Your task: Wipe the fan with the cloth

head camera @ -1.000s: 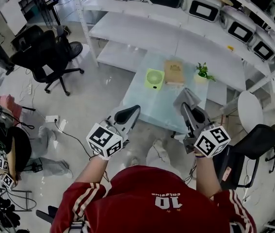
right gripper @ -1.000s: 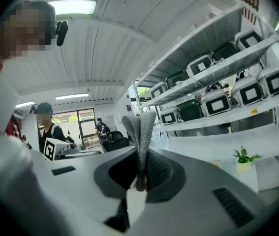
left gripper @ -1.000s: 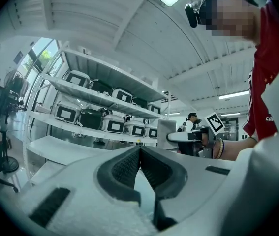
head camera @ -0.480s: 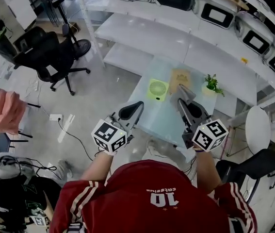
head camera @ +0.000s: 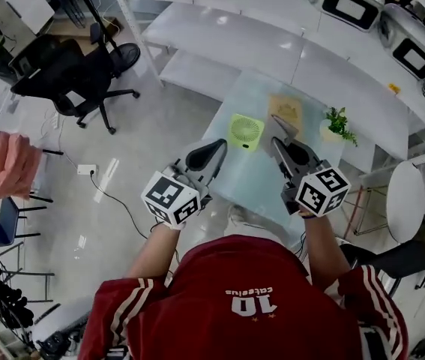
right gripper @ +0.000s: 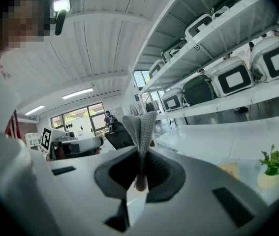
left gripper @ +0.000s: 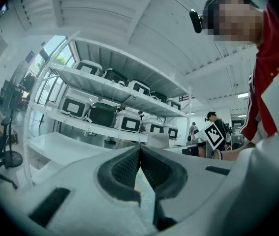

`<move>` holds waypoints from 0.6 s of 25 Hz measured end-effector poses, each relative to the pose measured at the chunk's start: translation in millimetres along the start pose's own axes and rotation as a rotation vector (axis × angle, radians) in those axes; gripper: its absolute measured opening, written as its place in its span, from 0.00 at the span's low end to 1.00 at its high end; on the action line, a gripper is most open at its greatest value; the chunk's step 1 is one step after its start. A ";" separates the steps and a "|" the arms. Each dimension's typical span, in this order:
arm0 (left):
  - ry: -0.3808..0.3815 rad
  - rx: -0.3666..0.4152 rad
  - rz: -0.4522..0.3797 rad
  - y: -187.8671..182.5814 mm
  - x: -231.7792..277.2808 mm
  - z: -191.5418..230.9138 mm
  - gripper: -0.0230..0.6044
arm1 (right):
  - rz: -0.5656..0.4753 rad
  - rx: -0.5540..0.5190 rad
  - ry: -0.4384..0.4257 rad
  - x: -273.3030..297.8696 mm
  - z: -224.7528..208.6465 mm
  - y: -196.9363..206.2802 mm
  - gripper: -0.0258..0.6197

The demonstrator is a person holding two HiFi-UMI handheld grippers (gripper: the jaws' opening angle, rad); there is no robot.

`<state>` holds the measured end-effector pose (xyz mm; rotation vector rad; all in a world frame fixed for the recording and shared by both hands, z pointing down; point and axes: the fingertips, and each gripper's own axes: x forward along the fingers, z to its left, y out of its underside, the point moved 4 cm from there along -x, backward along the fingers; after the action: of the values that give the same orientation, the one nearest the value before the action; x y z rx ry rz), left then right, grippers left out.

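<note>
Glass desk [head camera: 255, 177] at frame centre, green fan [head camera: 245, 132] on its upper left part. Right gripper [head camera: 281, 130], clamped on grey cloth [right gripper: 140, 127], is just right of the fan and nearer. Left gripper [head camera: 213, 152], jaws together and empty, is lower left.

- Pale glass-topped table [head camera: 253, 175]: one.
- On it: one lime-green square fan [head camera: 246, 132], one flat tan square sheet [head camera: 285, 111], one small green plant in a pale pot [head camera: 337, 124].
- Grey hand-held two-jaw grippers: two, the left gripper [head camera: 213, 150] and the right gripper [head camera: 285, 142].
- Black-and-white marker cubes [head camera: 170, 199]: two, one per gripper.
- Grey ribbed cloth [right gripper: 140, 132]: one.
- White cases with dark front panels [head camera: 347, 6] on the shelving: three in the head view, all cut by the frame edge.
- Black swivel office chair [head camera: 62, 70]: one seen whole.
- Pink draped cloth [head camera: 6, 167]: one.
</note>
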<state>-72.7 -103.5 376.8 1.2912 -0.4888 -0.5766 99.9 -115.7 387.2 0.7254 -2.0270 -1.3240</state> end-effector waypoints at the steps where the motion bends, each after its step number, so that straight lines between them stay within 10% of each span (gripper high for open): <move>1: 0.001 0.004 0.001 0.9 3.7 2.5 0.04 | 0.004 0.003 0.002 3.9 -4.7 2.3 0.06; 15: -0.046 -0.015 0.051 33.6 18.2 35.0 0.04 | 0.081 0.027 -0.047 58.4 -34.4 64.2 0.07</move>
<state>-76.9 -135.5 417.4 1.2504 -0.5533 -0.5676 78.8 -155.7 468.9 0.6228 -2.0925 -1.2805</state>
